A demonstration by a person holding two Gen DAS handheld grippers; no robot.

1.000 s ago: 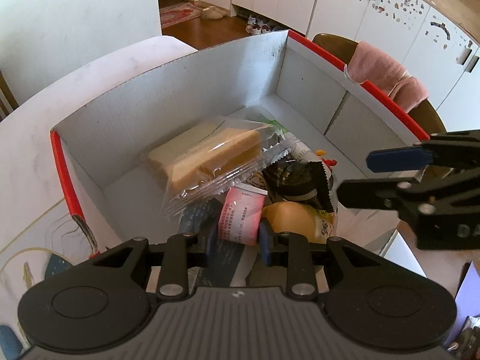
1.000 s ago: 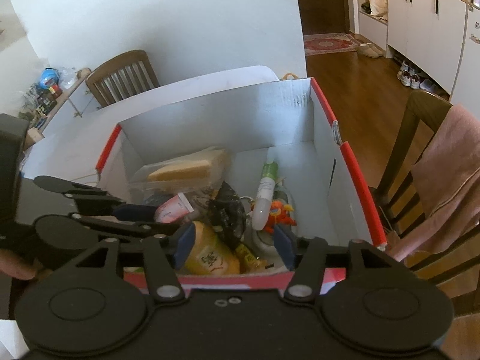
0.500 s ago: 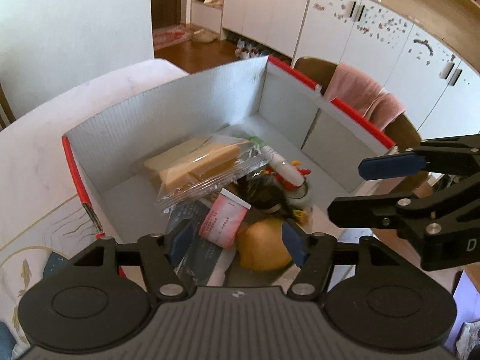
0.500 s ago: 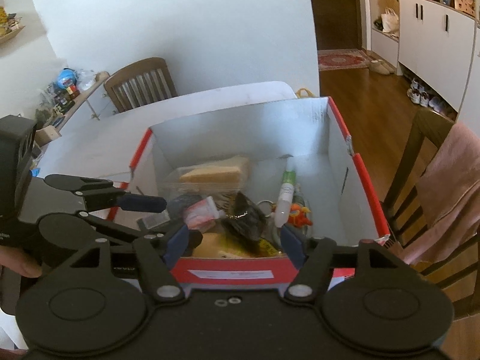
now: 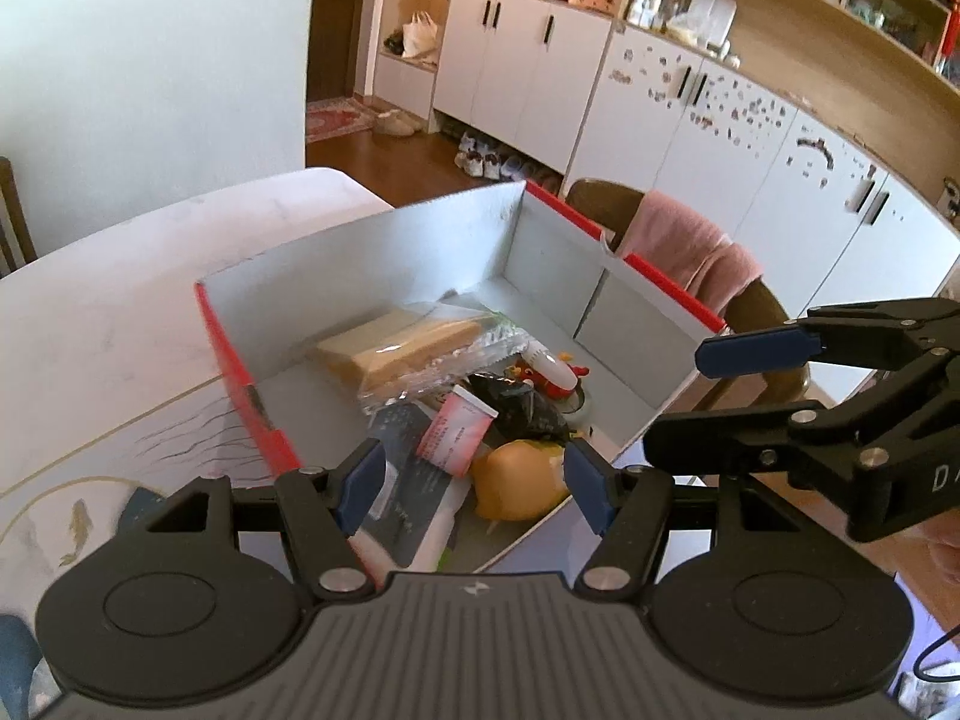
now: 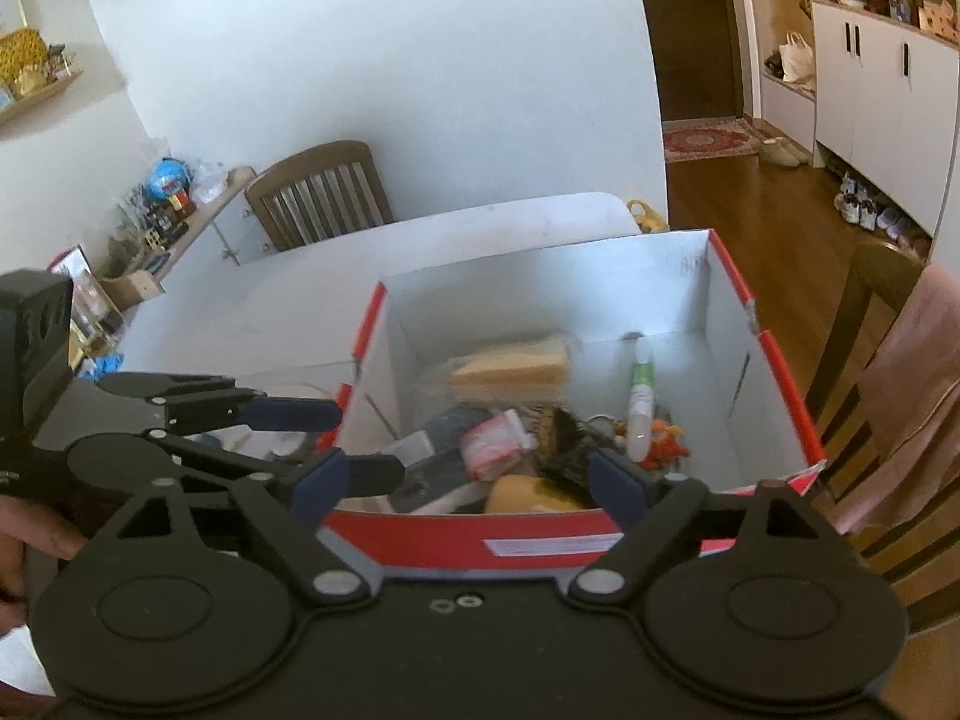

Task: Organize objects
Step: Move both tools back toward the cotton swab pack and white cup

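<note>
Your left gripper (image 5: 474, 480) stood about half open and empty above the near edge of the red-rimmed box (image 5: 240, 372). Your right gripper (image 6: 468, 480) had just been opening, wide and empty too. Nearest in the box lay the yellow pouch (image 5: 519, 480) and pink packet (image 5: 459, 432), then the black bag (image 5: 516, 408), wrapped bread (image 5: 396, 354) and white tube (image 6: 641, 402) farther in. Sorting looked mostly done; I couldn't tell whether anything remained outside the box.

Matt cardboard box (image 5: 420, 252), glossy clear plastic wrapper (image 5: 444, 354), wooden chair (image 6: 318, 192).
</note>
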